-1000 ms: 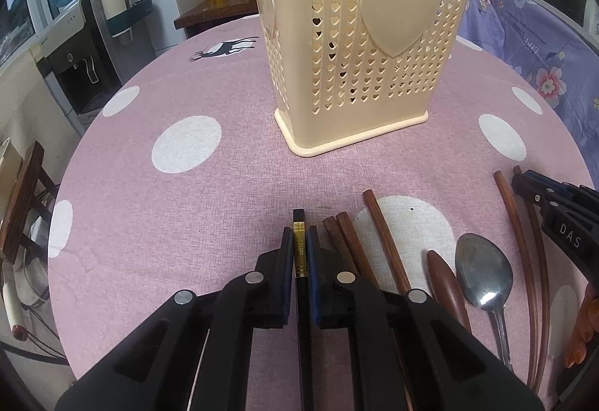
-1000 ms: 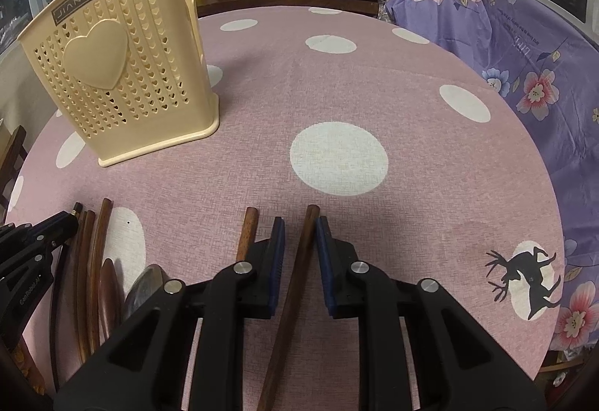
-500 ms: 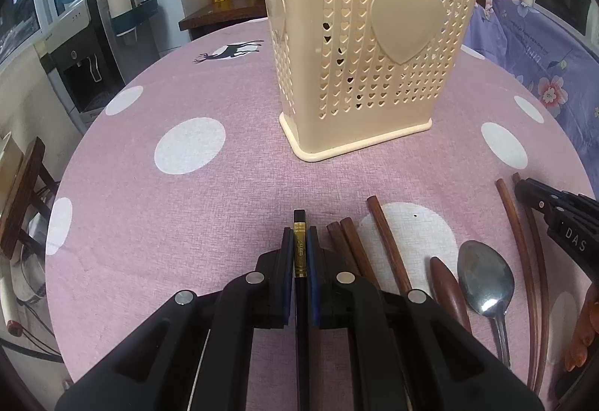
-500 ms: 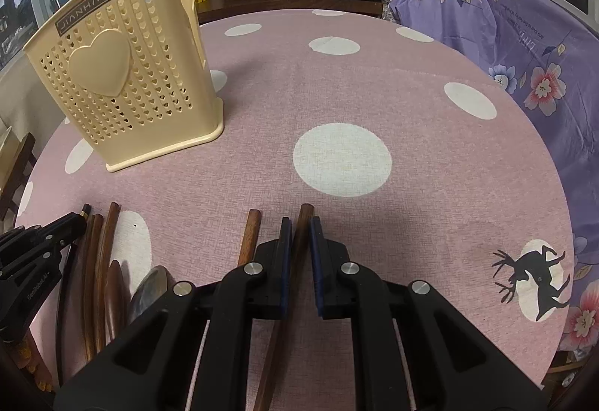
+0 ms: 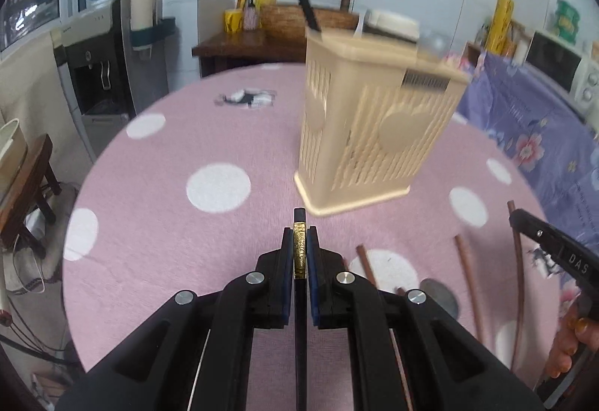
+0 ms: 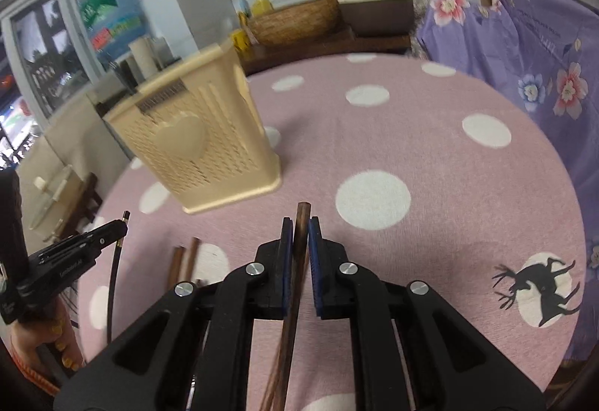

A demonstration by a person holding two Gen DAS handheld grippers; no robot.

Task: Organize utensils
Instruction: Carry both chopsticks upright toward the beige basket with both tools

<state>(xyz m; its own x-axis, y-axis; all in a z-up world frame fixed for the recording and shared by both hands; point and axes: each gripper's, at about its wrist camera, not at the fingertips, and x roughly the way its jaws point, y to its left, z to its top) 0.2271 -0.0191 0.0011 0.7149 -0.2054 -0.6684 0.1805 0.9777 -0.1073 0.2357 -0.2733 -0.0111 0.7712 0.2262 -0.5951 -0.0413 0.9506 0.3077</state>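
My left gripper [image 5: 300, 242] is shut on a black chopstick with a gold band [image 5: 299, 253] and holds it above the table. My right gripper [image 6: 300, 235] is shut on a brown wooden chopstick [image 6: 299, 231], also lifted. The cream perforated utensil basket [image 5: 374, 133] stands ahead on the pink dotted tablecloth [image 5: 168, 223]; it also shows in the right wrist view [image 6: 202, 148]. A black utensil [image 5: 299, 4] stands in the basket. Several brown chopsticks [image 5: 466, 268] and a metal spoon [image 5: 440, 296] lie on the cloth. The left gripper [image 6: 93, 242] shows with its chopstick in the right wrist view.
A water dispenser [image 5: 97, 66] stands beyond the table's left edge. A purple floral cloth [image 6: 524, 55] covers furniture at the right. A wooden counter with a woven basket [image 6: 295, 21] lies behind the table. A wooden stool [image 5: 30, 186] is at the far left.
Both grippers have lifted from the table with their chopsticks held. The right gripper closed on the brown chopstick. The views now tilt up and show more of the room.
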